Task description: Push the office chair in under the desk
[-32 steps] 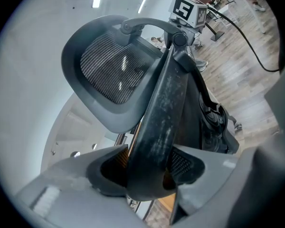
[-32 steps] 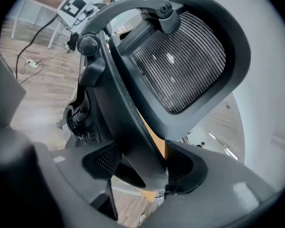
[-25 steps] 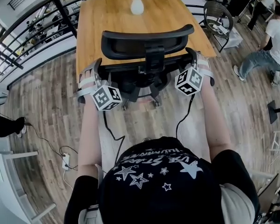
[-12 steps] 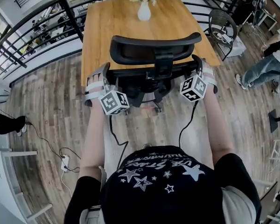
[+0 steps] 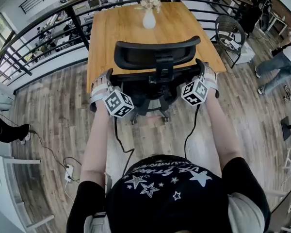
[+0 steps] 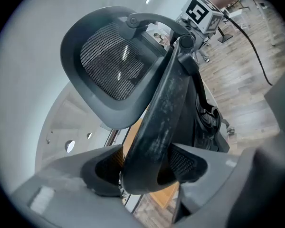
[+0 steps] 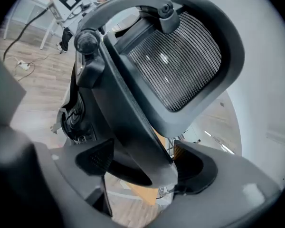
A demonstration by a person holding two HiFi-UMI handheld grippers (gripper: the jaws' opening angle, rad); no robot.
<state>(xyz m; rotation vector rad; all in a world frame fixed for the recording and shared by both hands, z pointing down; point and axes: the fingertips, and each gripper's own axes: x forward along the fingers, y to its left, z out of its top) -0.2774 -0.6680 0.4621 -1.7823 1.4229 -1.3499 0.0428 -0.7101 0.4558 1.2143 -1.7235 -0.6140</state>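
Note:
The black office chair (image 5: 155, 55) stands at the near edge of the wooden desk (image 5: 131, 28), its seat under the top. My left gripper (image 5: 106, 76) is at the left side of the chair's back frame, my right gripper (image 5: 202, 72) at the right side. In the left gripper view the frame bar (image 6: 161, 113) runs between the opening jaws of the left gripper (image 6: 147, 167), with a sliver of gap beside one pad. In the right gripper view the bar (image 7: 128, 118) lies loosely between the opening jaws of the right gripper (image 7: 142, 163). The mesh headrest (image 7: 175, 65) rises above.
A white vase with flowers (image 5: 149, 19) stands at the desk's far end. A black railing (image 5: 77, 23) runs behind and to the left. A wire chair (image 5: 228, 25) and a person (image 5: 276, 67) are at the right. A cable and power strip (image 5: 68, 171) lie on the wooden floor.
The chair back and both grippers sit a little closer to the desk's near edge than before. The right gripper's cube has drawn in against the frame.

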